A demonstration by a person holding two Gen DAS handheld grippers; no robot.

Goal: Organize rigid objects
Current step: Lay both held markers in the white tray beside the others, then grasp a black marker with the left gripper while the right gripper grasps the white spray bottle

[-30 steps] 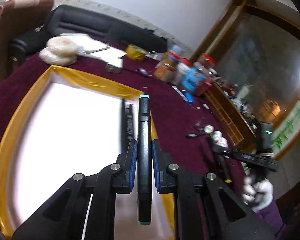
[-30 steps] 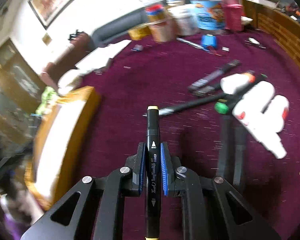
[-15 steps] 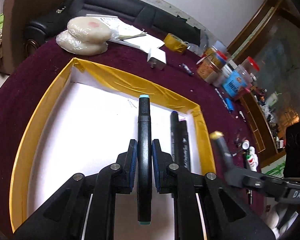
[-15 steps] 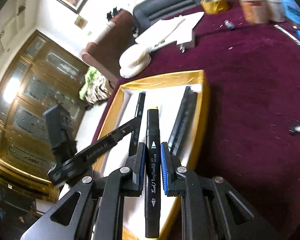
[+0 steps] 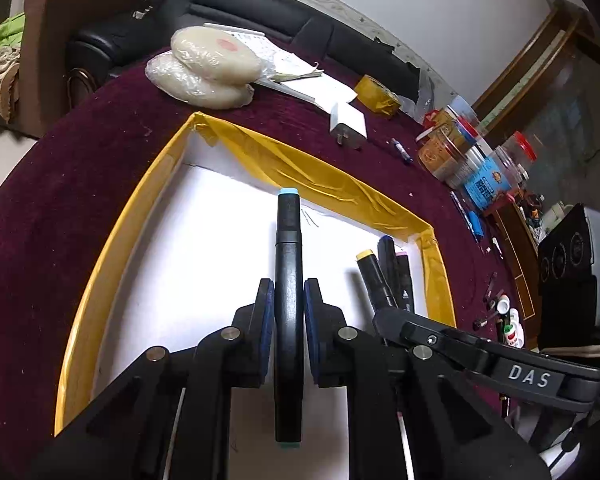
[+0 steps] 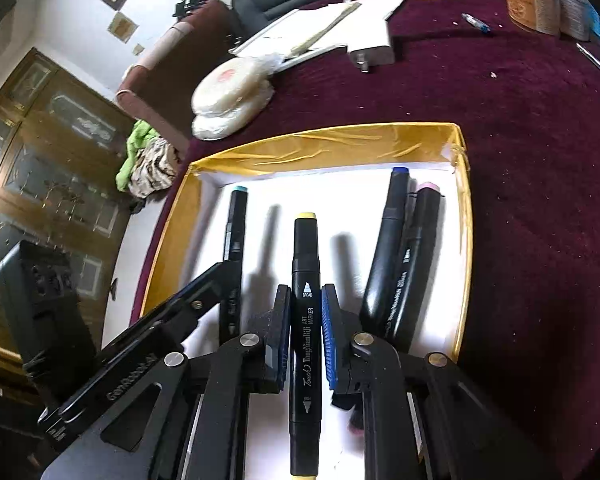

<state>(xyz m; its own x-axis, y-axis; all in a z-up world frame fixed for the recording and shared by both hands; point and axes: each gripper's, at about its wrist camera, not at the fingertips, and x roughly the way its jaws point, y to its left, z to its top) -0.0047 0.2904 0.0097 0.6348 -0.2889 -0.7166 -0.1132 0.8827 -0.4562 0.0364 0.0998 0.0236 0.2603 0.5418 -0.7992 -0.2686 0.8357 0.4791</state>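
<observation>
My left gripper [image 5: 288, 300] is shut on a black marker with teal caps [image 5: 288, 264], held over the white floor of the yellow-rimmed box [image 5: 116, 240]. My right gripper [image 6: 305, 308] is shut on a black marker with yellow caps [image 6: 306, 280], over the same box [image 6: 464, 216]. Two black markers lie in the box at its right side: a blue-capped one [image 6: 388, 232] and a pink-capped one [image 6: 416, 256]. In the left wrist view the right gripper and its yellow-capped marker [image 5: 374, 276] show at right. In the right wrist view the left gripper's teal-capped marker [image 6: 236, 224] shows at left.
The box sits on a dark red tablecloth [image 6: 540, 160]. Behind it lie wrapped white discs [image 5: 208, 68], papers, a white charger [image 5: 348, 128], a yellow tape roll [image 5: 378, 96] and several jars [image 5: 460, 152]. More small items lie at the right edge [image 5: 504, 316].
Both grippers have moved from the tablecloth to over the box, each still holding its marker. They now hang side by side low inside the box.
</observation>
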